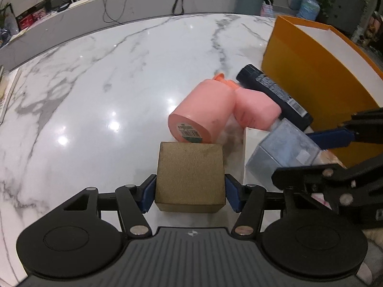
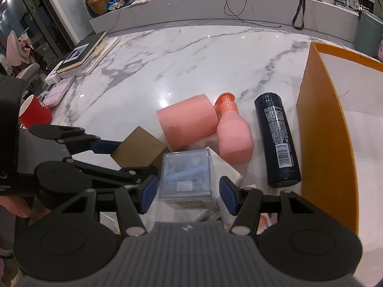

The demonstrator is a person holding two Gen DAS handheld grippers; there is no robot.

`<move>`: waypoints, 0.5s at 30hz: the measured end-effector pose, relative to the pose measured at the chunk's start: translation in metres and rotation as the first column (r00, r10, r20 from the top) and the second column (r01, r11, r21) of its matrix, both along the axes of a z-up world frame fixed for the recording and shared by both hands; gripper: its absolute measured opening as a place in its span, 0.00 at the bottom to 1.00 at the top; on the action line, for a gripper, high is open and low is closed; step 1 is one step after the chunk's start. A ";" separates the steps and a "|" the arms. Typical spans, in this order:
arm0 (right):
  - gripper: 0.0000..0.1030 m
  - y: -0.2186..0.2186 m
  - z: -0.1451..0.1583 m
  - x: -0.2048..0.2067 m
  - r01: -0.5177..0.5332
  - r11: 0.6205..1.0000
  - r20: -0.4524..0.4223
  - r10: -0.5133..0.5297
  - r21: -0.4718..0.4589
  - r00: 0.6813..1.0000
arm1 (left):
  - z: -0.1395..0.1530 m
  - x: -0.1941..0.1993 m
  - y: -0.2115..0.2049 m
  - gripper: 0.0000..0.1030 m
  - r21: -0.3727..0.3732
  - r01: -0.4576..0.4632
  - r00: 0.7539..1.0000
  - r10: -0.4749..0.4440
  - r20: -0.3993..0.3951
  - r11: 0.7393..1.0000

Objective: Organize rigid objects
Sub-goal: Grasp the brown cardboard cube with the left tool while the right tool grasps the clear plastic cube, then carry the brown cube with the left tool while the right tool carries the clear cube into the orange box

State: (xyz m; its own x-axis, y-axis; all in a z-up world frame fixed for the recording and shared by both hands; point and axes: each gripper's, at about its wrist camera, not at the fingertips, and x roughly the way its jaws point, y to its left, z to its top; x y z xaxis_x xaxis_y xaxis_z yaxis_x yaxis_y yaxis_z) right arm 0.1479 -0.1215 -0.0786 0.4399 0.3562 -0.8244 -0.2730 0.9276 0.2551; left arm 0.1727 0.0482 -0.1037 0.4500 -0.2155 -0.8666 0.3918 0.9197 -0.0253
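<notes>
The brown box (image 1: 190, 178) sits on the marble table (image 1: 95, 83) clamped between the left gripper (image 1: 190, 191) pads, pink bottle (image 1: 201, 112) at its twelve o'clock, while the right gripper (image 2: 186, 191) straddles the clear box (image 2: 185, 174), pads not visibly touching, both seemingly bound for the orange bin (image 1: 311, 76) at two o'clock

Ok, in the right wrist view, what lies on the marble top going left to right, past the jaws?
Red mug → brown cube → pink cylinder → pink pump bottle → dark bottle → orange box.
</notes>
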 end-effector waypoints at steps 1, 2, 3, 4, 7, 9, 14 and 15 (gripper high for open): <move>0.56 0.001 0.000 0.000 -0.001 1.000 0.001 0.001 -0.003 1.000 | -0.003 0.000 -0.001 0.67 0.009 -0.001 1.000 0.001 -0.001 1.000; 0.56 0.001 0.000 0.000 0.000 1.000 0.002 0.000 -0.005 1.000 | -0.006 -0.001 -0.003 0.67 0.022 0.000 1.000 0.000 0.002 1.000; 0.56 0.001 -0.001 0.001 0.002 1.000 0.002 -0.002 -0.006 1.000 | -0.009 -0.002 -0.004 0.66 0.031 0.002 1.000 -0.002 0.007 1.000; 0.56 0.002 -0.001 0.001 0.003 1.000 -0.001 -0.003 -0.006 1.000 | -0.011 -0.003 -0.004 0.65 0.031 0.001 1.000 -0.001 0.009 1.000; 0.50 0.004 -0.004 0.002 0.007 1.000 -0.006 -0.007 -0.005 1.000 | -0.012 -0.005 -0.001 0.65 0.020 -0.024 1.000 0.023 0.010 1.000; 0.50 0.005 -0.004 0.001 0.007 1.000 -0.001 -0.007 -0.007 1.000 | -0.011 -0.007 -0.004 0.65 0.038 -0.022 1.000 0.022 0.018 0.999; 0.49 -0.001 0.001 -0.004 0.016 1.000 0.009 -0.016 0.005 1.000 | 0.000 -0.015 -0.003 0.65 0.026 -0.052 0.998 0.051 0.040 0.998; 0.49 -0.002 0.003 -0.006 0.018 1.000 0.014 -0.018 0.006 1.000 | 0.004 -0.017 -0.002 0.65 0.017 -0.058 0.997 0.057 0.047 0.998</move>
